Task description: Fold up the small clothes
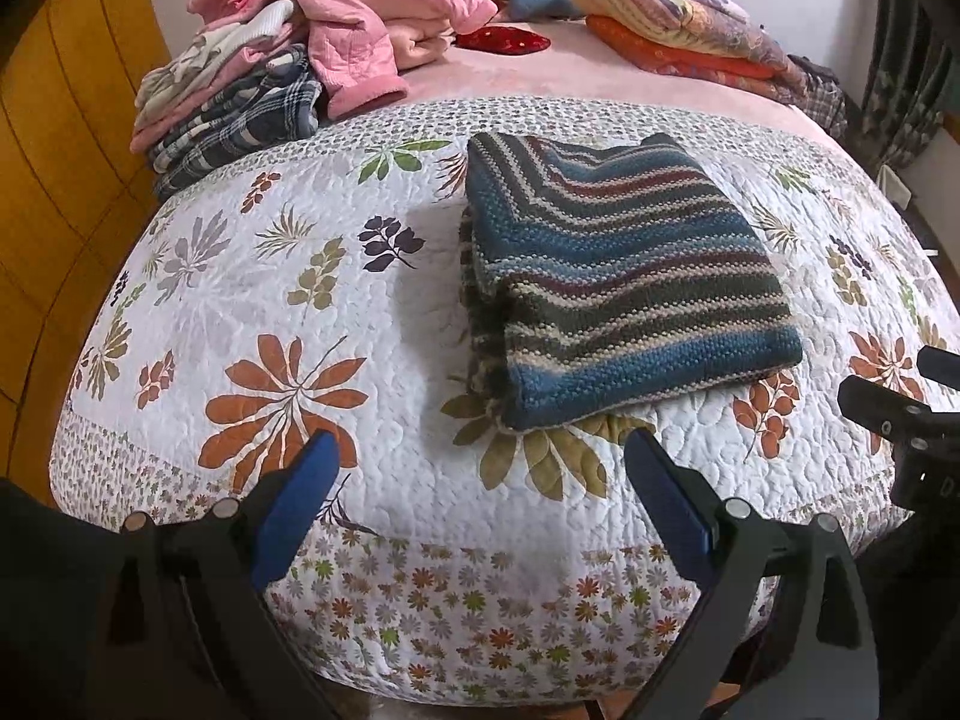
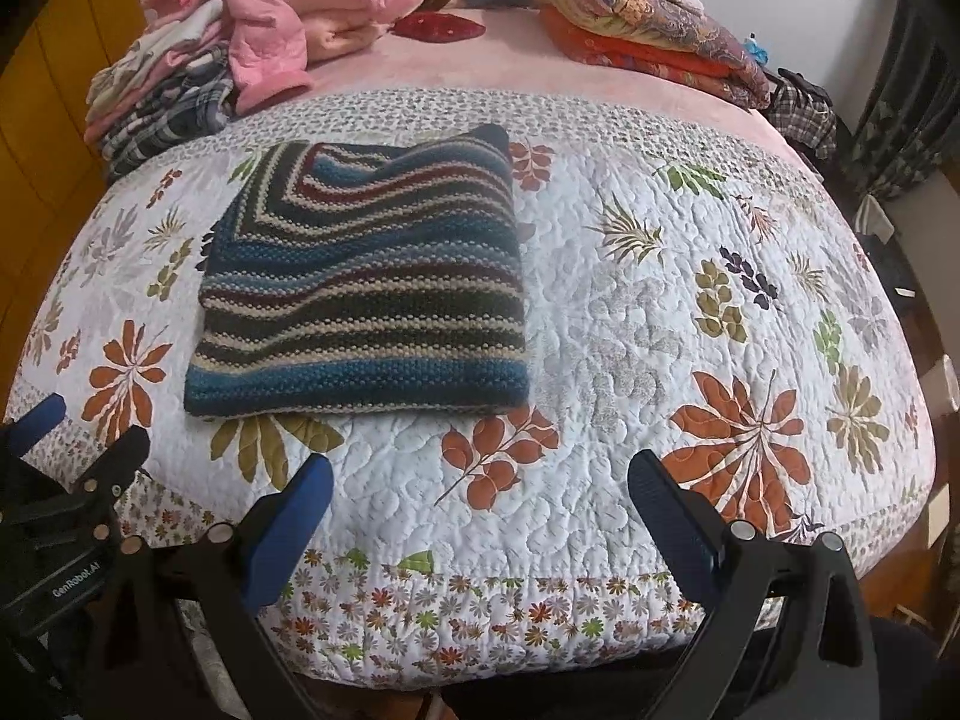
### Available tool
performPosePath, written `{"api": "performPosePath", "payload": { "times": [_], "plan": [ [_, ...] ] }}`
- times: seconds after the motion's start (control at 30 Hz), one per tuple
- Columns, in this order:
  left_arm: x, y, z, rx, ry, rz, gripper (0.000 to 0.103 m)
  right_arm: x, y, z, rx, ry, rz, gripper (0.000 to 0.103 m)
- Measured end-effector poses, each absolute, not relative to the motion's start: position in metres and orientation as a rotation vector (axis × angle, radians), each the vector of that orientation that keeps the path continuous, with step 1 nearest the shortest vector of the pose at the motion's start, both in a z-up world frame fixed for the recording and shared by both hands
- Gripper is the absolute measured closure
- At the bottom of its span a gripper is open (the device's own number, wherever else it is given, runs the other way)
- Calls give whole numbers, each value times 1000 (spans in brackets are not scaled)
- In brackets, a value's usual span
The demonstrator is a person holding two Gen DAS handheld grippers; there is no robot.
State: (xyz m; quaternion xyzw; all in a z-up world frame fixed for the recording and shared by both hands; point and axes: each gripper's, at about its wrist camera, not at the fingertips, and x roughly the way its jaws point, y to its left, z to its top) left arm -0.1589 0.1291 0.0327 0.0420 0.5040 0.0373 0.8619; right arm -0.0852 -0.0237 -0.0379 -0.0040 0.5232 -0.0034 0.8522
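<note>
I am looking down a bed (image 1: 384,360) covered with a white quilt printed with leaves. A striped knitted garment (image 1: 618,276), in blue, dark green, maroon and cream, lies on the quilt as a neat, thick rectangle. In my judgement it is already folded, so this piece looks finished.

My left hand-held gripper (image 1: 480,462) hovers over the near edge of the quilt, jaws spread wide, holding nothing; the garment's near edge sits just beyond its blue fingertips (image 1: 318,450). My right hand-held gripper (image 2: 480,480) is likewise wide open and empty, with the garment ahead and to its left.

The next move, as I judge it, is either to set this bundle aside or to fetch a fresh item. A heap of unfolded clothes (image 1: 288,54), pink quilted pieces over plaid and pale fabrics, sits at the far left corner, well apart from the garment. Folded floral bedding (image 1: 678,24) lies at the far right, with a small red item (image 1: 504,39) between them. Nothing blocks the way to the garment; reaching the heap means passing over or beside it.
</note>
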Motion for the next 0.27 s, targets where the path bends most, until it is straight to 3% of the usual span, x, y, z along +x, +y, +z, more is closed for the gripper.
{"api": "performPosePath", "payload": {
  "times": [0.27],
  "plan": [
    [-159,129,33,89,1055,80,8,-86,-25,-39,1,1111,-13,4]
  ]
}}
